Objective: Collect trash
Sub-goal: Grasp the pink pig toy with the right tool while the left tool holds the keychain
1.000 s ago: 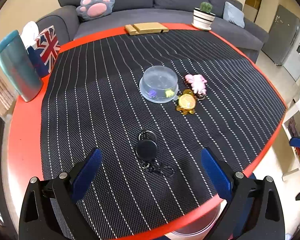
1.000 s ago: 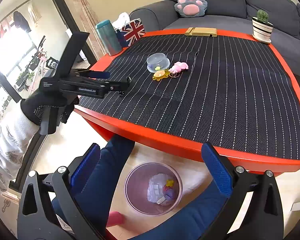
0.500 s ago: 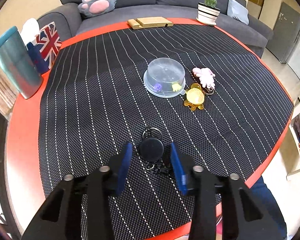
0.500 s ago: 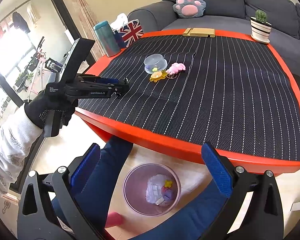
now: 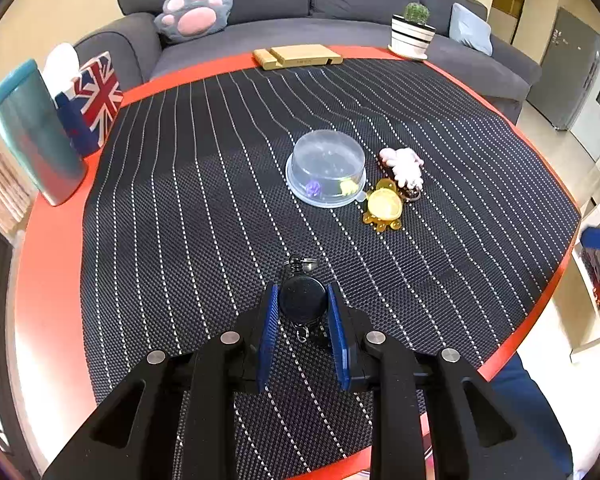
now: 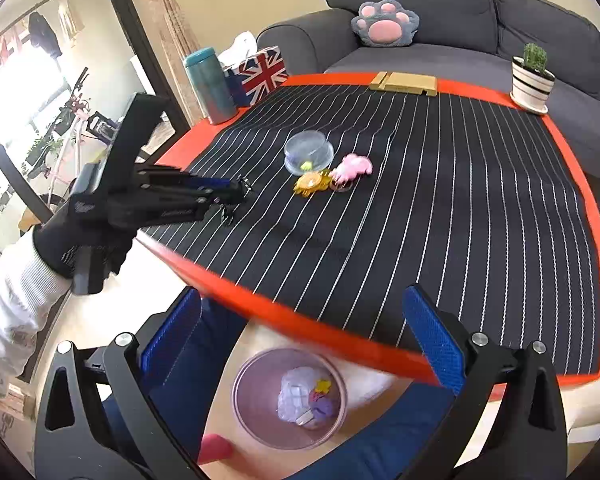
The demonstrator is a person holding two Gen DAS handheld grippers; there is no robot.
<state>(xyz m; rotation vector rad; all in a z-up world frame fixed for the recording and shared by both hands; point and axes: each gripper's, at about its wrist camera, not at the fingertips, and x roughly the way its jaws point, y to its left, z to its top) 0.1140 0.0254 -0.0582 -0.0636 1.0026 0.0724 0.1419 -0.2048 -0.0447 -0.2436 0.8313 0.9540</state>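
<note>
Black badge reel (image 5: 302, 299) lies near table edge (image 5: 520, 340), left jaws closing on it.

A black mat (image 5: 220, 208) with white dotted stripes is laid over the orange-red bench (image 5: 48, 264). At the lower centre of the frame, a black round key reel (image 5: 302, 299) is flanked by blue fingers (image 5: 269, 320). A yellow turtle charm (image 5: 383, 206) and pink toy (image 5: 404, 164) are seen mid-right.

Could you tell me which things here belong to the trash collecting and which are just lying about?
In play:
left gripper, jaws closing around the black badge reel
pink bin on the floor
yellow turtle charm
pink charm
clear tub

Lying about:
teal tumbler
flag tissue box
potted cactus
wooden stand
</note>
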